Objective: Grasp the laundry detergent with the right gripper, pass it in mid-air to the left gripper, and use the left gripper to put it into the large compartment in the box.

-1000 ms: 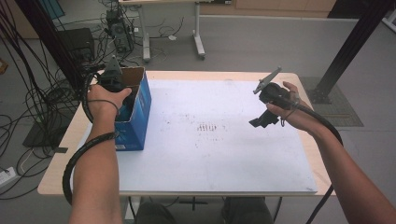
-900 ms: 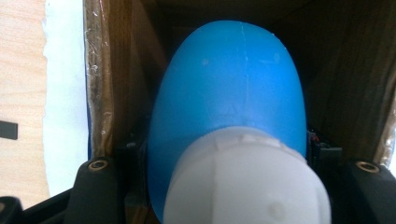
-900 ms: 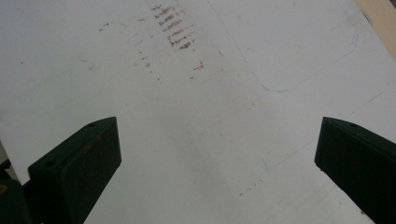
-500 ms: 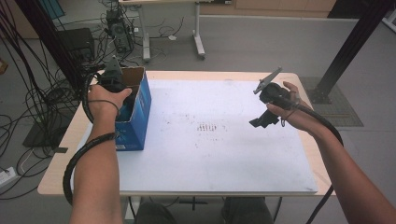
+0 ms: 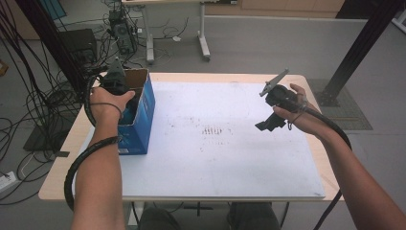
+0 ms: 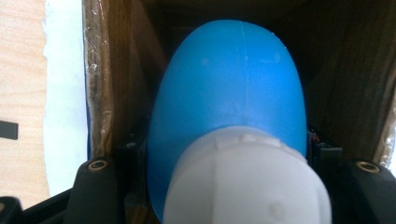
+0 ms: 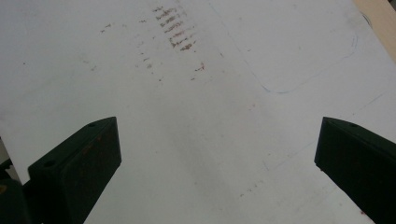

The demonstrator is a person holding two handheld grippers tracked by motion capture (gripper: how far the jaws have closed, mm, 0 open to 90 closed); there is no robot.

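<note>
Blue bottle (image 6: 229, 93) with white cap (image 6: 247, 182) sits inside the cardboard box (image 5: 143, 103) at the counter's (image 5: 215, 163) left edge, clamped by the left tool (image 5: 115, 81), long axis along the jaws. Right tool (image 5: 268, 120) hovers well apart, jaws spread.

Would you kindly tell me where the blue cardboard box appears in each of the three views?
High view: the blue cardboard box stands at the table's left edge, open-topped, under the left gripper.
Left gripper view: its brown inner walls surround a blue bottle between the jaws.
Right gripper view: not in it.
Shared landmark: the white sheet covering the table.
</note>
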